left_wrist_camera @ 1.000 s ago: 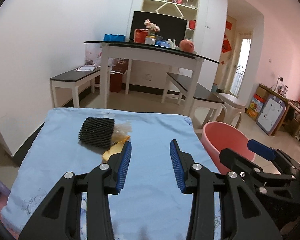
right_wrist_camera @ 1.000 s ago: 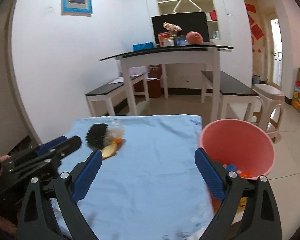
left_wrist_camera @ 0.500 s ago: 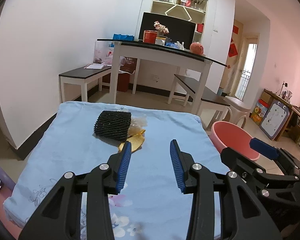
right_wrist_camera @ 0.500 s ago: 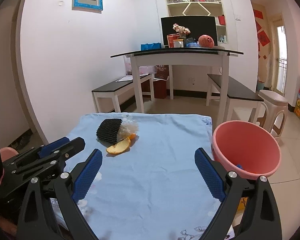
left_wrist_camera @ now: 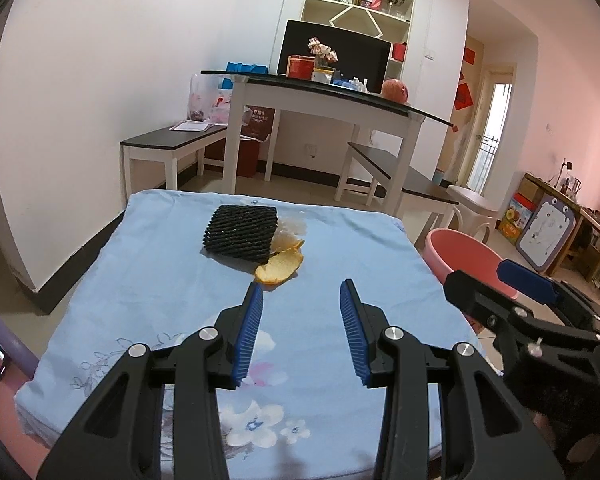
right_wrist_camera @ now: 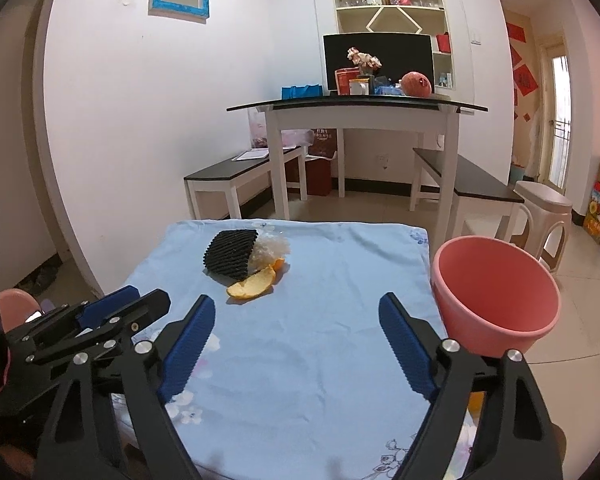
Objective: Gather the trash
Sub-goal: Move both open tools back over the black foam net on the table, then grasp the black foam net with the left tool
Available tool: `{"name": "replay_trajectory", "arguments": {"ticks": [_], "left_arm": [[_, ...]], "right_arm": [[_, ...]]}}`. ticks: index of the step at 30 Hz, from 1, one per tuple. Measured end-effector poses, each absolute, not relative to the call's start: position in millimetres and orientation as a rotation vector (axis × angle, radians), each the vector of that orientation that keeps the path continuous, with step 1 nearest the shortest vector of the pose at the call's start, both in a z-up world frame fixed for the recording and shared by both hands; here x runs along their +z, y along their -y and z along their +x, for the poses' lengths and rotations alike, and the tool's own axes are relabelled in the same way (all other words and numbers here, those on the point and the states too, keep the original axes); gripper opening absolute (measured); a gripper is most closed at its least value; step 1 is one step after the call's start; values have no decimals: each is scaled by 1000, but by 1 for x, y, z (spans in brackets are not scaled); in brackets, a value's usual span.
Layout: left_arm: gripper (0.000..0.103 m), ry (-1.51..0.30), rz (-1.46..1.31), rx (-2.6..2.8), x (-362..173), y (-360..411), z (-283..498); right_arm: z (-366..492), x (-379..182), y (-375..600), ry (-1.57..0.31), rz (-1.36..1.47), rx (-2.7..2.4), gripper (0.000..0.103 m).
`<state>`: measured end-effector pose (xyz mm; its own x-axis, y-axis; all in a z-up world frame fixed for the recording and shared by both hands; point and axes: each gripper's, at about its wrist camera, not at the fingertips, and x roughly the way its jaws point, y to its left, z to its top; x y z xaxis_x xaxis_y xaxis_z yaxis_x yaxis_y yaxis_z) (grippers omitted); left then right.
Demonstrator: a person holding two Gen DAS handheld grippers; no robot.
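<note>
On the light blue floral cloth-covered table, a black ribbed foam net sleeve, a crumpled clear plastic wrapper and a curled orange peel lie together near the far left corner. A pink round plastic bin stands just beside the right edge. The right gripper hovers empty, its jaws closing; the left gripper shows at lower left.

Matt printed cloth covers the worktop. The foam net looks rough and ribbed. The pink bin is smooth plastic.

At your eleven o'clock on the blue cloth lie a black foam net sleeve, crumpled clear plastic touching its right side, and curled orange peel nearer you. The pink bin stands upright at two o'clock.
</note>
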<state>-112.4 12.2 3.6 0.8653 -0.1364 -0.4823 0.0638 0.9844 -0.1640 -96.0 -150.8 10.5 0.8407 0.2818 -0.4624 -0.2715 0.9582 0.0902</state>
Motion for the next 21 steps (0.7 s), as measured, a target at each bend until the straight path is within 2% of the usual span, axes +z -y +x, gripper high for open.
{"name": "replay_trajectory", "arguments": {"ticks": [12,21], "left_arm": [[41,-526,-139,-97,0,-54,-96],[41,-592,-192,-112,-6,-98,-39]], "right_arm": [[-68,3,136,-550,41,328,81],[-19,-11,112,-625,25,388,71]]}}
